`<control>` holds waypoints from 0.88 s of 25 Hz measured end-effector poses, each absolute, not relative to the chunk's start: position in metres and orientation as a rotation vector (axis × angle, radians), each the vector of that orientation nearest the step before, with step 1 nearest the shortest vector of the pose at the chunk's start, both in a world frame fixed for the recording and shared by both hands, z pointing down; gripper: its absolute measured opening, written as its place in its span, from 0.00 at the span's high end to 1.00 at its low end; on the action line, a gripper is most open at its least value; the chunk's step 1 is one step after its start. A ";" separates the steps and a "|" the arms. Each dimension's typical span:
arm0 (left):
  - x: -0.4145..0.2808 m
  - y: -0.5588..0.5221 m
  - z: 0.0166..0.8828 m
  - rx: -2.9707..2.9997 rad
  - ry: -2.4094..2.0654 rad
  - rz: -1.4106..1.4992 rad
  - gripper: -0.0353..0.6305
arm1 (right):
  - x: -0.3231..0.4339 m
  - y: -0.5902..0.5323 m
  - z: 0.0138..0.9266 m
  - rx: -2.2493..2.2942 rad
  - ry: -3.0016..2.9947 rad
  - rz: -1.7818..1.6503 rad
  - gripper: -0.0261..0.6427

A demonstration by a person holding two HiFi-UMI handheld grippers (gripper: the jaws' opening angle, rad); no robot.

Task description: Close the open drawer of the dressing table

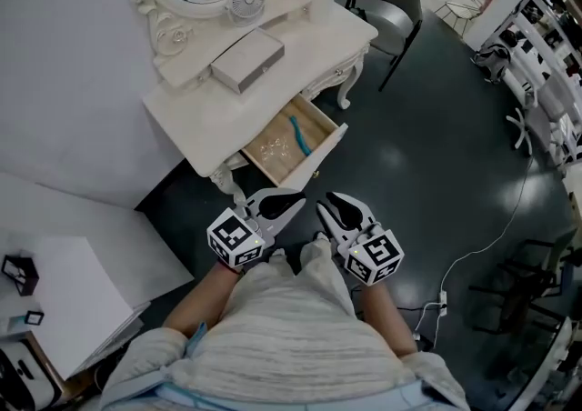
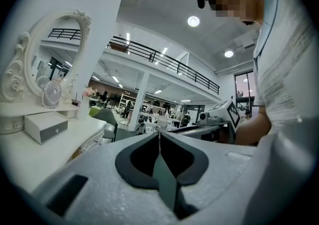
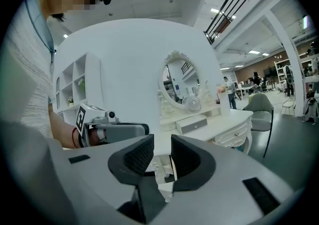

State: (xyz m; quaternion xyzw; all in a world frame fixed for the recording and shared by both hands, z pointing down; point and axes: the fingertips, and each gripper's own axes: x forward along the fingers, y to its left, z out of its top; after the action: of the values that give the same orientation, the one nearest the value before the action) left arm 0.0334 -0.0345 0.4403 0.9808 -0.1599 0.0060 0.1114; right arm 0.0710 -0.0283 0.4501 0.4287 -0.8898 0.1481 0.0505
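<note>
Head view: one drawer [image 1: 326, 150] stands pulled out of the dressing table [image 1: 205, 118], with one blue item [image 1: 300, 135] inside. Left gripper [image 1: 293, 202] and right gripper [image 1: 326, 205] are near its front, touching nothing.
Left gripper view: jaws pressed together, empty.
Right gripper view: jaws partly spread, nothing between them.

White dressing table [image 1: 195, 116], tan-lined drawer [image 1: 315, 120] — grey chair [image 1: 393, 2], dark floor [image 1: 427, 173].
</note>
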 end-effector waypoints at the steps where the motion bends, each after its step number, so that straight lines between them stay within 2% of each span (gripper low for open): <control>1: 0.035 -0.038 0.443 2.870 -0.480 0.019 0.92 | 0.073 -0.032 0.454 1.295 -2.701 0.459 0.86; 12: 0.052 -0.080 0.485 2.809 -0.580 0.038 0.92 | 0.088 -0.076 0.495 1.176 -2.661 0.469 0.85; 22: 0.049 -0.101 0.531 2.734 -0.650 0.085 0.92 | 0.087 -0.099 0.539 1.058 -2.607 0.435 0.80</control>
State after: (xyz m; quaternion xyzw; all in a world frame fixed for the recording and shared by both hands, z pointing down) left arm 0.0494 -0.1011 0.5308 0.9592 -0.2281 0.0297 0.1641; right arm 0.0874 -0.0994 0.5392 0.3675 -0.9059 0.1513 0.1466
